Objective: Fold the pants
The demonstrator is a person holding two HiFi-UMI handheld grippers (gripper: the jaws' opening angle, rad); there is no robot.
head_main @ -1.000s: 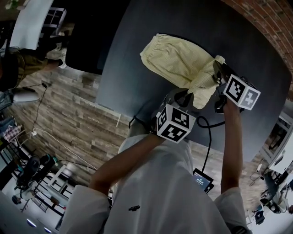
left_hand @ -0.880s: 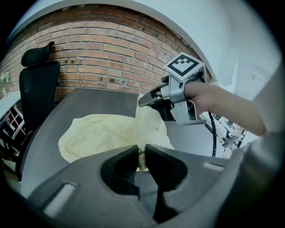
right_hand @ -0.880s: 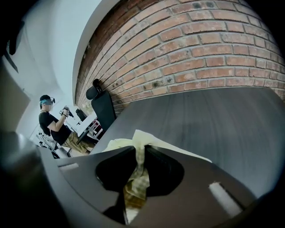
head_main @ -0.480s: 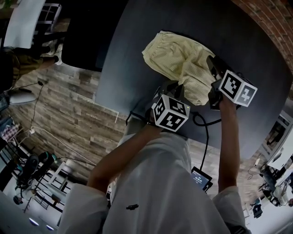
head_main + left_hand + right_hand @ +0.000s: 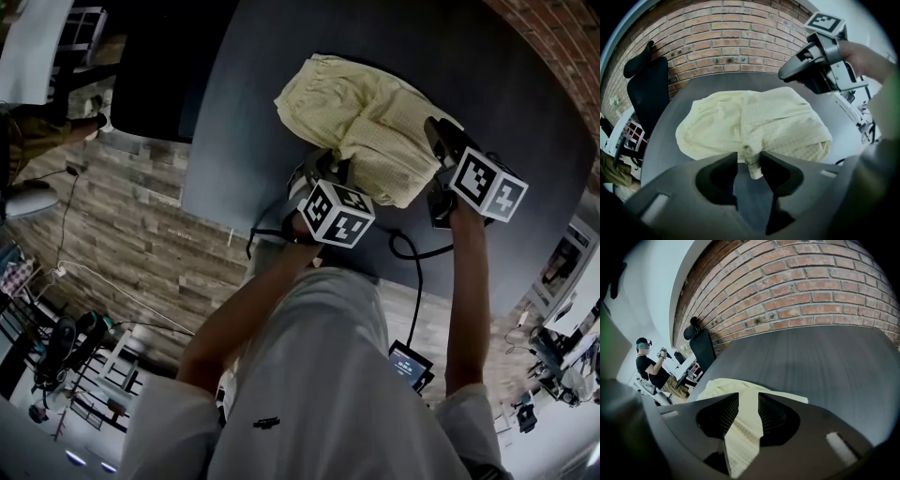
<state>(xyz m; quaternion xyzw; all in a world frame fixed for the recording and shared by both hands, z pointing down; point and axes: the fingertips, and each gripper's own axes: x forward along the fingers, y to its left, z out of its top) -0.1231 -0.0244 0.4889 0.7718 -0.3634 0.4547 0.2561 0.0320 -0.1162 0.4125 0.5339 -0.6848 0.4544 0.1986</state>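
Bystander (image 5: 650, 366), apparently standing, beyond right claw (image 5: 749, 401)

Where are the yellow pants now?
In the head view, upper middle, the pants lie bunched on the dark table. The left gripper and right gripper are at their near edge, fingers having just been opening with cloth between them.

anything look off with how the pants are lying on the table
The pants lie folded but untidy: a crumpled tab of cloth pokes out past their near edge, between the jaws of the left gripper, which have just been opening. The top layer sits skewed over the lower one.
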